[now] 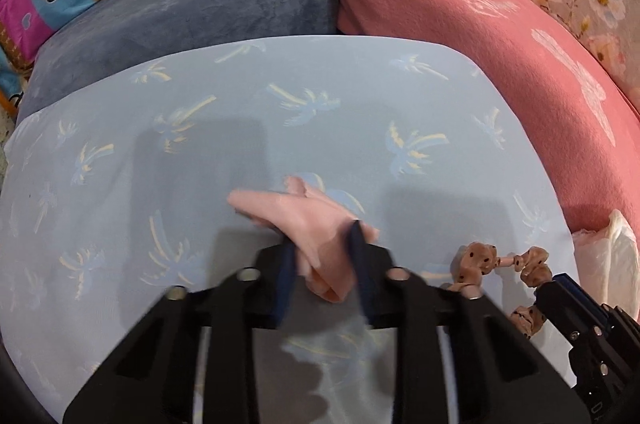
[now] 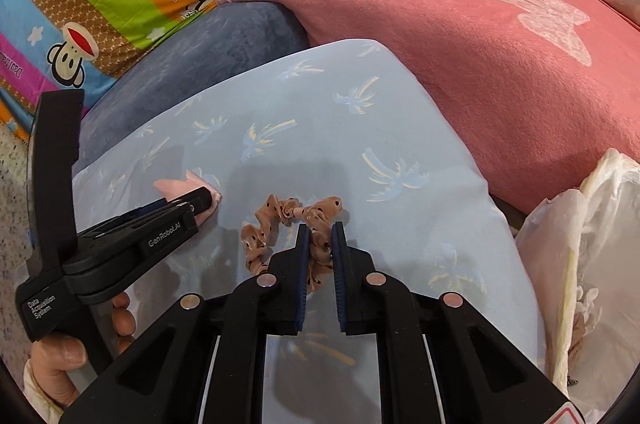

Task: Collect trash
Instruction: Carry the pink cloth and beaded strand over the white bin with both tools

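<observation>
Left wrist view
Left claw: the left gripper [image 1: 326,248] is clenched on a pink cloth scrap [image 1: 296,220]; the scrap bunches between its pads and spills ahead of the tips, just over the pale blue pillow [image 1: 240,112]
Off to its right: the right gripper [image 1: 560,294] with a spotted brown scrunchie [image 1: 480,256]; beyond that, the edge of a white plastic bag [image 1: 612,248]
Ahead: a dark blue cushion [image 1: 200,4] and a pink blanket [image 1: 480,24]; neither blocks the way

Right wrist view
Right claw: the right gripper [image 2: 320,240] is clamped on the spotted brown scrunchie [image 2: 288,220]; most of the loop trails ahead and left of the tips
To its left: the left gripper [image 2: 196,208] holding the pink cloth scrap [image 2: 176,186]; a hand [image 2: 60,356] on its handle
To its right: the white plastic bag [image 2: 600,244], mouth seemingly open, though its inside is hard to read
Progress: both pieces are gripped, neither is bagged; carrying them right to the bag is what remains; the left claw has the longer way, past the right one
</observation>
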A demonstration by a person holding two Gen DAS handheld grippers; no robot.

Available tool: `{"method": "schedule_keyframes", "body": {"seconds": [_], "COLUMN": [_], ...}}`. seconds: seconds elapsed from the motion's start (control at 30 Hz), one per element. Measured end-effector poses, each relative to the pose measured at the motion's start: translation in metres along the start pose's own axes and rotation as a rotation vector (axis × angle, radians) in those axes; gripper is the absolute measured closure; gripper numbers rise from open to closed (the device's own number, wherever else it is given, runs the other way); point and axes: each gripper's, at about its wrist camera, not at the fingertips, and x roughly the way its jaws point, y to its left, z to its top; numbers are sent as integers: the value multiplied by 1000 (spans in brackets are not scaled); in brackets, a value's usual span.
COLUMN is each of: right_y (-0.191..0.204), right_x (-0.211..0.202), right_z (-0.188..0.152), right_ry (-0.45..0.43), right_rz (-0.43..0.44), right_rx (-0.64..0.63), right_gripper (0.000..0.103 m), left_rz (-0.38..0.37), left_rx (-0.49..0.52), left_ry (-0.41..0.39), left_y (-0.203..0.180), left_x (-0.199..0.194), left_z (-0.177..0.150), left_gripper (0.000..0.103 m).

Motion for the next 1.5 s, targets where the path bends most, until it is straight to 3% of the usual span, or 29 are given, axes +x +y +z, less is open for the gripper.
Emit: {"method": "schedule_keyframes", "body": {"seconds": [0.03, 0.1, 0.57, 1.13, 1.47, 1.5], "right_y": [-1, -3, -45, -182, -231, -233], "right_x": [-4, -10, -82, -191, -224, -227], "right_z": [-1, -2, -5, -32, -38, -38], "right_ry": [-4, -11, -118, -265, -309, -313], "right_rz": [0, 0, -21, -158, -188, -189], "right_rx": [1, 4, 67, 249, 293, 293], "right_gripper": [93, 93, 93, 93, 92, 91], "left_rz": [-15, -28, -129, -335, -394, -390], "left_rx": [-4, -10, 66, 303, 368, 373], "left_ry": [11, 17, -30, -46, -36, -37], "left_y": [-1, -6, -73, -214, -268, -271], "left_x": [-1, -4, -59, -106, -113, -114], "left_z": [-1, -2, -20, -56, -68, -69], "left_gripper": [93, 94, 95, 95, 93, 88]}}
